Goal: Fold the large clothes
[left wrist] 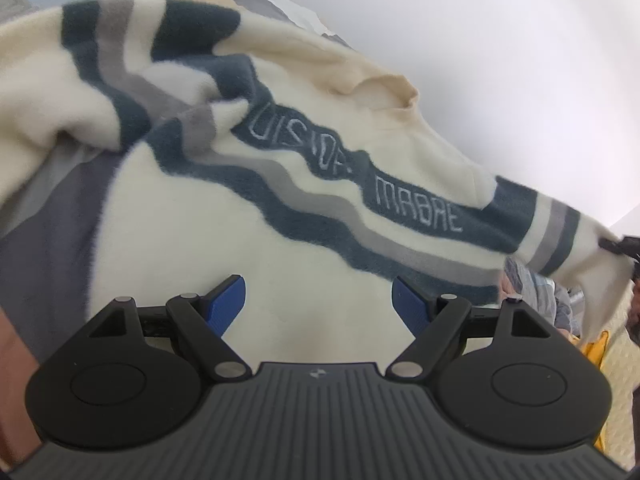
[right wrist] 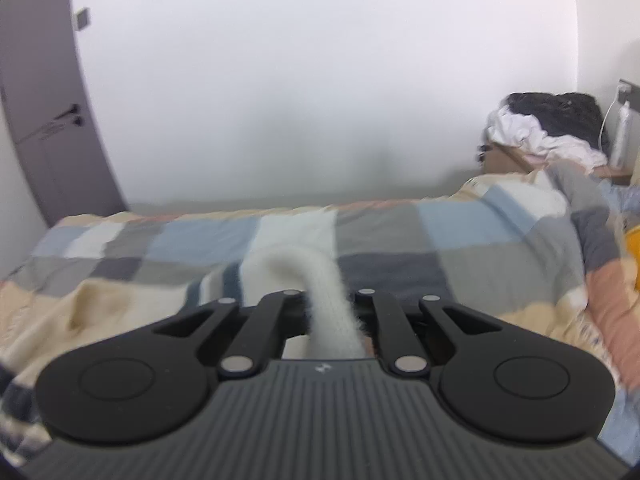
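While the left gripper (left wrist: 318,304) hangs wide open and empty over the cream sweater (left wrist: 280,240) on the bed (right wrist: 400,232), whose blue band reads "MABRE", the right gripper (right wrist: 330,312) pinches its white cuff (right wrist: 332,312).

Left gripper (left wrist: 319,306) is hovering with jaws wide apart over cream sweater (left wrist: 248,248), nothing between blue pads (left wrist: 226,304). Right gripper (left wrist: 624,246) is pinching striped sleeve (left wrist: 560,236) at far right.
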Tool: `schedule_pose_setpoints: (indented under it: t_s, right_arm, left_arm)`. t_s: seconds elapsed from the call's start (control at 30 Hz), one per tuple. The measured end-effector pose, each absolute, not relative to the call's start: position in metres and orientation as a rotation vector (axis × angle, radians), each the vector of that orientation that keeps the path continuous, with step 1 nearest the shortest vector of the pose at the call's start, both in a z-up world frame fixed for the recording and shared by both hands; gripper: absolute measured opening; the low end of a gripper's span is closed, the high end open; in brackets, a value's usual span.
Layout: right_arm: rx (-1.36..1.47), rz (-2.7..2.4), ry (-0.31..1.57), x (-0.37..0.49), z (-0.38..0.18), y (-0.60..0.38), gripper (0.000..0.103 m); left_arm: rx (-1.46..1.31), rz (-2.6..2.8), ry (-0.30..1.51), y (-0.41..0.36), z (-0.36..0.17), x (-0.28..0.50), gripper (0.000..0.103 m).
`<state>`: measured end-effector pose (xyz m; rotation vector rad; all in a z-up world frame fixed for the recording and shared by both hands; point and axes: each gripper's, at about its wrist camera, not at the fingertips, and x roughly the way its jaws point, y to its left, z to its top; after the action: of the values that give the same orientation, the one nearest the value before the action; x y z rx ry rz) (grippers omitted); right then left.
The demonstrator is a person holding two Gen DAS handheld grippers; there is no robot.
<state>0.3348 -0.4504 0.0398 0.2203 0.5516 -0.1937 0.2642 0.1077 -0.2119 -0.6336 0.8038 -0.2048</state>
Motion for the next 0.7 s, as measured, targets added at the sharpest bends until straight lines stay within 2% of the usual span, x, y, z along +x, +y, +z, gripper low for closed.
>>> schedule_pose_setpoints:
  t_s: [0.17,0.33,0.43,0.53,0.6,0.7]
  right_arm:
    - [0.135,-0.272,0.631,0.395,-0.009,-0.464,0.009]
    - [0.19,-0.316,0.721,0.427,-0.096,-0.487,0.01]
    - [0.277,-0.313,0.705,0.423,-0.134,-0.5,0.013]
    - [0.325,-0.283,0.671,0.418,-0.149,-0.511,0.03]
    - [0.329,-0.258,0.646,0.408,-0.147,-0.516,0.05]
    - [0.312,-0.207,0.578,0.382,-0.136,-0.522,0.057]
  left_arm:
    - [-0.597,-0.216,0.803,0.1,-0.215,0.274,0.084]
    - [-0.525,-0.208,0.803,0.09,-0.219,0.286,0.084]
    - [-0.495,-0.213,0.804,0.085,-0.222,0.294,0.084]
    - [-0.479,-0.219,0.809,0.082,-0.223,0.301,0.084]
    - [-0.48,-0.228,0.813,0.082,-0.224,0.303,0.084]
    - [-0.515,-0.233,0.823,0.089,-0.225,0.303,0.084]
